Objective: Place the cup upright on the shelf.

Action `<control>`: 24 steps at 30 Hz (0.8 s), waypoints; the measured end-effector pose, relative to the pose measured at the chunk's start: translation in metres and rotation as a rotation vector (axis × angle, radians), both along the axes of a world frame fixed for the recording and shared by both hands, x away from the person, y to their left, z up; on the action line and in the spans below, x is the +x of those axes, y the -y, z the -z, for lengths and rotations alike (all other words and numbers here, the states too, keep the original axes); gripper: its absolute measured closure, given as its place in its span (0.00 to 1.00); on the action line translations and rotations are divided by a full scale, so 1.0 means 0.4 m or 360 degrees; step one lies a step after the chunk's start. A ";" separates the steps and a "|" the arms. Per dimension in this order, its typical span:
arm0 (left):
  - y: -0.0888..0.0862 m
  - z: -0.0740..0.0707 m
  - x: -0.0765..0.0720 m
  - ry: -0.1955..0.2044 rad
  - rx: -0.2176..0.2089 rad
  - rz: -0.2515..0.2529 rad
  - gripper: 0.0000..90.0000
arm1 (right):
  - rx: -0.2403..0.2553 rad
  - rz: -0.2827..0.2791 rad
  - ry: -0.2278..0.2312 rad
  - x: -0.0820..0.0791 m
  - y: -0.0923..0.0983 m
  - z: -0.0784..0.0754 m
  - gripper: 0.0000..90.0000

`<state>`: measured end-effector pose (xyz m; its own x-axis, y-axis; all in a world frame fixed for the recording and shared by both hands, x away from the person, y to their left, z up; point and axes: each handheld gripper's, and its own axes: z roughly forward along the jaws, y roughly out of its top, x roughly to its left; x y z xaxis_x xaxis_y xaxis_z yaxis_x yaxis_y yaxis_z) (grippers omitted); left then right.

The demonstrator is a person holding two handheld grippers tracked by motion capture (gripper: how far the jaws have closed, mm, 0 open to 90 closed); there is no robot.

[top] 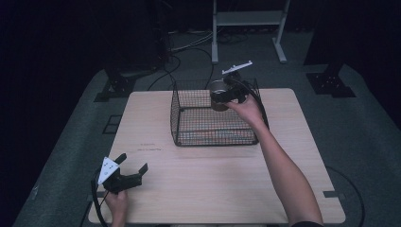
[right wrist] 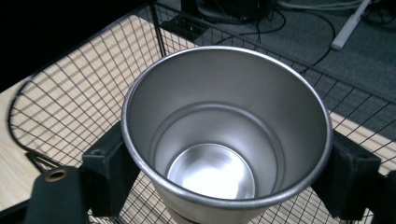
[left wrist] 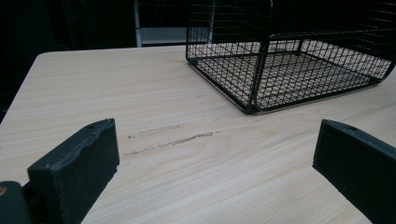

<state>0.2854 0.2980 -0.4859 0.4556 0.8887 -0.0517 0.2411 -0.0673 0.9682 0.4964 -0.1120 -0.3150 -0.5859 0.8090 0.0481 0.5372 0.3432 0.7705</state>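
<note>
A shiny steel cup (top: 218,89) hangs upright over the far right part of a black wire basket (top: 176,118). My right gripper (top: 221,98) is shut on the cup, one jaw on each side of its wall. In the right gripper view the empty cup (right wrist: 224,121) is seen from above inside the right gripper (right wrist: 224,164), with the basket's mesh (right wrist: 70,93) below it. My left gripper (top: 134,161) rests open near the table's front left corner, nothing between its jaws. The left gripper (left wrist: 215,154) faces the basket (left wrist: 289,74) across bare wood.
The basket stands on a light wooden table (top: 213,179), with a faint scuff mark (top: 149,147) to the left of the basket's front. Beyond the table are a white stand's legs (top: 248,19), floor cables (top: 184,47) and dark stand feet (top: 331,82).
</note>
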 end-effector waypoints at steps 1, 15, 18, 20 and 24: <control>0.000 0.000 0.000 -0.0003 0.0002 0.0000 0.00 | 0.0009 0.0009 -0.0032 0.010 0.001 0.012 0.20; 0.000 0.000 0.000 -0.0002 -0.0004 -0.0001 0.00 | -0.0044 -0.0022 -0.0093 0.057 -0.022 0.077 0.20; 0.000 0.000 0.000 -0.0001 -0.0005 -0.0002 0.00 | -0.0045 -0.0027 -0.0100 0.061 -0.025 0.085 0.20; 0.000 0.000 0.000 -0.0002 -0.0006 -0.0001 0.00 | -0.0044 -0.0029 -0.0113 0.066 -0.027 0.094 0.20; 0.000 0.000 0.000 -0.0001 -0.0007 0.0000 0.00 | -0.0070 -0.0028 -0.0121 0.073 -0.029 0.108 0.20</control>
<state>0.2854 0.2980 -0.4857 0.4554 0.8885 -0.0559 0.2415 -0.0628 0.9684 0.5258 -0.1006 -0.3583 -0.5961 0.8009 0.0575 0.5869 0.3857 0.7119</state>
